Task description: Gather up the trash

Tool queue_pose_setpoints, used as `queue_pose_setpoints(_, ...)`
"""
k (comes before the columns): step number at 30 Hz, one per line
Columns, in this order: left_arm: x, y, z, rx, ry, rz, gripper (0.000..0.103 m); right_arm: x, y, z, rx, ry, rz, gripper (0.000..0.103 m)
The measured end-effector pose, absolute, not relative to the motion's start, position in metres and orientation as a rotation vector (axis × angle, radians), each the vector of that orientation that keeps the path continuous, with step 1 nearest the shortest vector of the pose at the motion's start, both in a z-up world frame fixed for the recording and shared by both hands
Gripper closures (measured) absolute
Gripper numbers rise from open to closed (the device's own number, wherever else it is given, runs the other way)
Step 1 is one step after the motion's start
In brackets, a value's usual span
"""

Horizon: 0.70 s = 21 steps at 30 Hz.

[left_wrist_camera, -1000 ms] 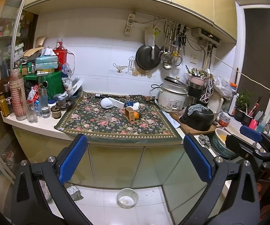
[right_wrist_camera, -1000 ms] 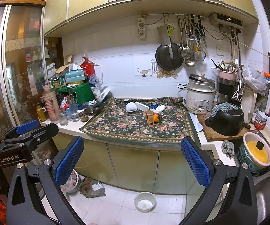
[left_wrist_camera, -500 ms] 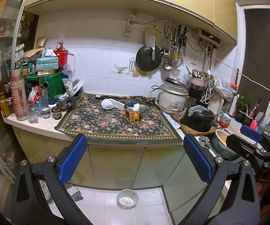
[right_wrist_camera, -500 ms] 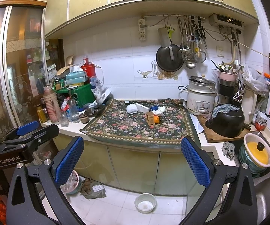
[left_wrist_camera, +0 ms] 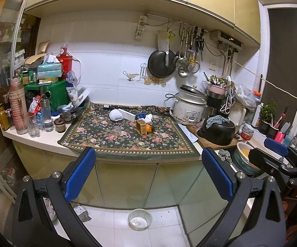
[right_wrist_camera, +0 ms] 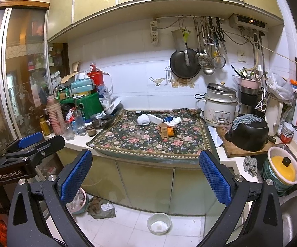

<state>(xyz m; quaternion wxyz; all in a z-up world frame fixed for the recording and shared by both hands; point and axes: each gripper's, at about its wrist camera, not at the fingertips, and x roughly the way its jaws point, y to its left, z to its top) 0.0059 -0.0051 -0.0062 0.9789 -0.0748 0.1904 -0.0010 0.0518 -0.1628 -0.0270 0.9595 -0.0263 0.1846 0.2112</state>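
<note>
Right wrist: carton (right_wrist_camera: 163, 131) beyond claw (right_wrist_camera: 145, 177)

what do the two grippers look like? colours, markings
Both alike: black angular frames with silver bolts and blue textured pads. The left gripper shows white "GenRobot.AI" lettering and a coiled cable in the right view; the right gripper shows "DAS" in the left view.

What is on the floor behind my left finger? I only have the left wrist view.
Observer: A bowl of scraps stands at the cabinet foot, touching a crumpled bag.
Operator: What is the right gripper blocking near the sink?
Observer: A yellow lid with a black knob.
Operator: Is the right gripper carrying anything?
Observer: No. The right gripper is open, with nothing between its pads.
</note>
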Motion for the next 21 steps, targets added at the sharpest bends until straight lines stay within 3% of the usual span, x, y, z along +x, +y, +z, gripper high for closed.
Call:
queue_pose_setpoints(11,0.041,-0.010,-0.011,-0.176,0.392,-0.001,0.000,0.089,-0.181,-0.030,-0.022,0.407,0.395,0.000)
queue_pose_setpoints(21,0.124,0.024,-0.030,-0.202,0.407,0.043,0.000,0.158,-0.180,-0.049,0.002,0.462,0.322,0.000)
